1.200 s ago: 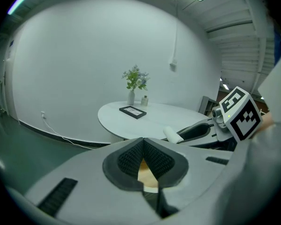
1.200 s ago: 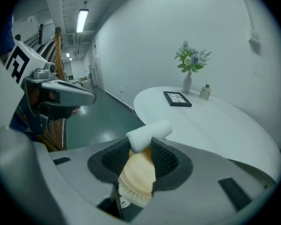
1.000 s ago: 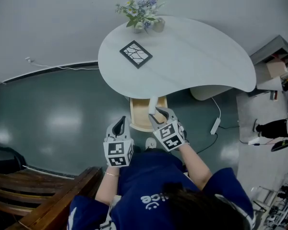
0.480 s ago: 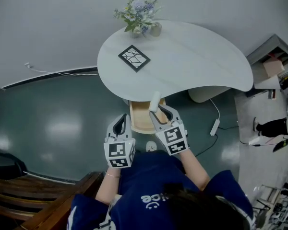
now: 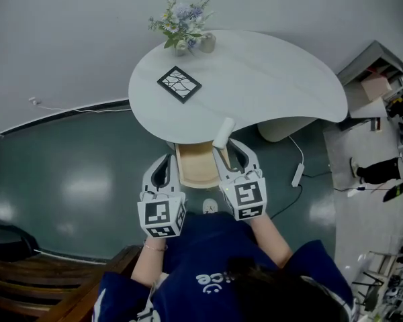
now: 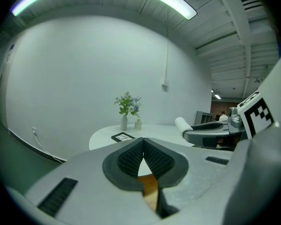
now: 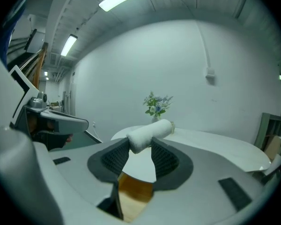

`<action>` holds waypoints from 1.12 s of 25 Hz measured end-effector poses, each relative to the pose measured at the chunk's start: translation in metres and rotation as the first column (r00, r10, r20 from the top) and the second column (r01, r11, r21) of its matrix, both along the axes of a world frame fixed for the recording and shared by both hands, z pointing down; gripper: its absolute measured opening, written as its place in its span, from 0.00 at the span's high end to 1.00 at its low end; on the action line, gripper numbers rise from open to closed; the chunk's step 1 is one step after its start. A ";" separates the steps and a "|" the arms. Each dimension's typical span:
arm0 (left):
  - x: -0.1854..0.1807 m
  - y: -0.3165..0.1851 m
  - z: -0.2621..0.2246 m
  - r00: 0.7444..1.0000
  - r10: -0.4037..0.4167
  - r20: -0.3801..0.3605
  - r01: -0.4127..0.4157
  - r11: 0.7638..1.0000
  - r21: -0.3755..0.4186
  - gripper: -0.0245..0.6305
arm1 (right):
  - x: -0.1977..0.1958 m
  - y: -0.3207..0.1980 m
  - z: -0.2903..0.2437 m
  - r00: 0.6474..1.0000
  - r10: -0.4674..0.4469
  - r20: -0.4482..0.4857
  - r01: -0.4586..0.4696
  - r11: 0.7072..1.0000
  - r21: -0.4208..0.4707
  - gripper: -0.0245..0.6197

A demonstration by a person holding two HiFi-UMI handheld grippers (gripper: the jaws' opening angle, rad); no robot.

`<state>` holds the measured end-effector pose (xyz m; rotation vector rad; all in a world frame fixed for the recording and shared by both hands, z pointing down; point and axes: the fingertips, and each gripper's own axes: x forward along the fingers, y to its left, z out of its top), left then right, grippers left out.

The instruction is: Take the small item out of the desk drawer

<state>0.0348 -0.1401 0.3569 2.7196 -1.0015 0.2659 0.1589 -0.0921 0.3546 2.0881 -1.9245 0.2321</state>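
My right gripper [image 7: 139, 145] pinched the white roll's [image 7: 150, 133] near end, long axis pointing ahead toward the desk [image 5: 269, 79]; left gripper [image 6: 143, 142] closed, empty.

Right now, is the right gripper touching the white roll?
Touching. The right gripper view shows the right gripper with both pads pressed against the white roll, one on each side.

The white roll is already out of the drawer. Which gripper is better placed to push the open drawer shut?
Probably the left. The left gripper is empty, fingers together, beside the open drawer. The right gripper is busy, clamped on the white roll.
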 end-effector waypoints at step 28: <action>0.026 0.006 -0.055 0.999 0.024 -0.040 -0.017 0.987 0.163 0.96 | 0.034 0.016 -0.061 0.997 0.077 -0.010 -0.074 0.978 0.196 0.72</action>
